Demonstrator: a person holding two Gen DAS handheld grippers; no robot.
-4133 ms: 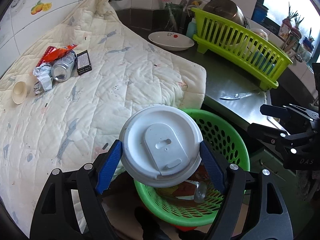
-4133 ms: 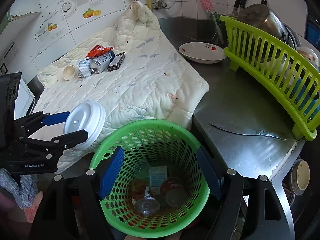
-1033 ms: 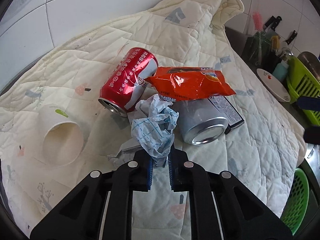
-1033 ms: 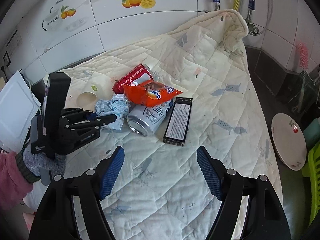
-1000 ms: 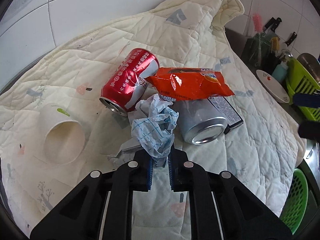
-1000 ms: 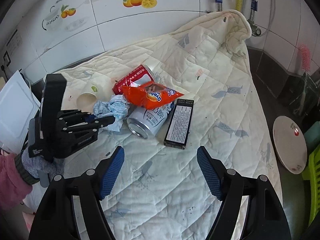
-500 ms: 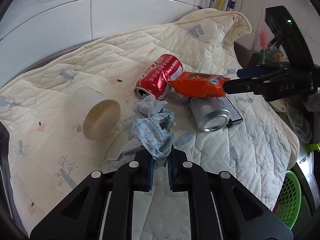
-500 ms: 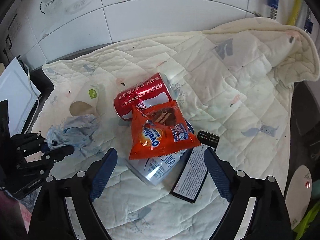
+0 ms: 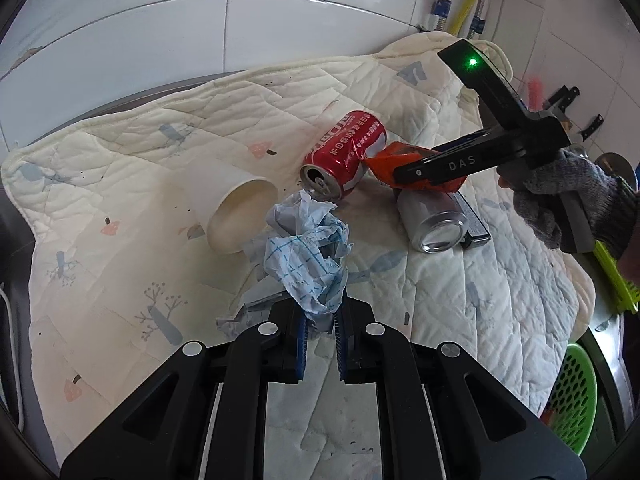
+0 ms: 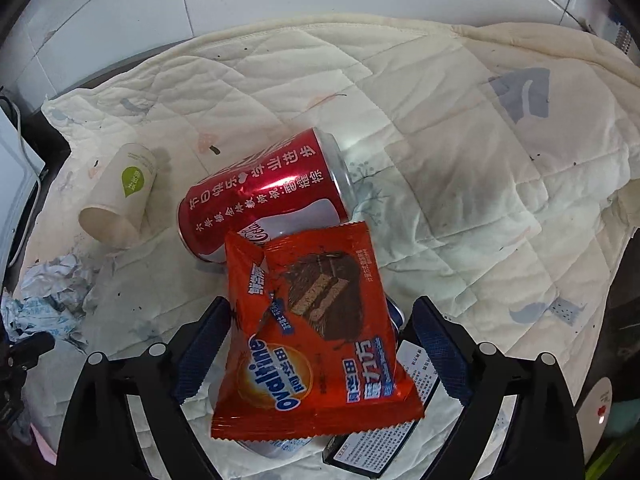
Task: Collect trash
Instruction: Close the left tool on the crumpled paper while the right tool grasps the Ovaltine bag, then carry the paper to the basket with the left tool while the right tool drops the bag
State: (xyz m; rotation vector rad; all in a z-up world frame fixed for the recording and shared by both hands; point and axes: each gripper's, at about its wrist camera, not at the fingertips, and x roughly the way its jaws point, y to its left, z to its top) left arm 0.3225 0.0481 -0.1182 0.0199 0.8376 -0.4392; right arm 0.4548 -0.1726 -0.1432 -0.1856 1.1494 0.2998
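Observation:
My left gripper is shut on a crumpled blue-and-white paper, just above the cream quilt. My right gripper points steeply down over an orange snack wrapper. Its jaws are closing with the wrapper between them, and the pads do not visibly press on it. The wrapper lies on a silver can, next to a red can. A white paper cup lies on its side to the left. In the left wrist view the right gripper reaches in over the wrapper.
A black box lies beside the silver can, partly under the wrapper. A gloved hand holds the right gripper. The green basket stands past the quilt's right edge. A tiled wall backs the counter.
The right gripper has come down and in until its fingers straddle the orange wrapper. The left gripper has drawn back a little with the crumpled paper still in its grip.

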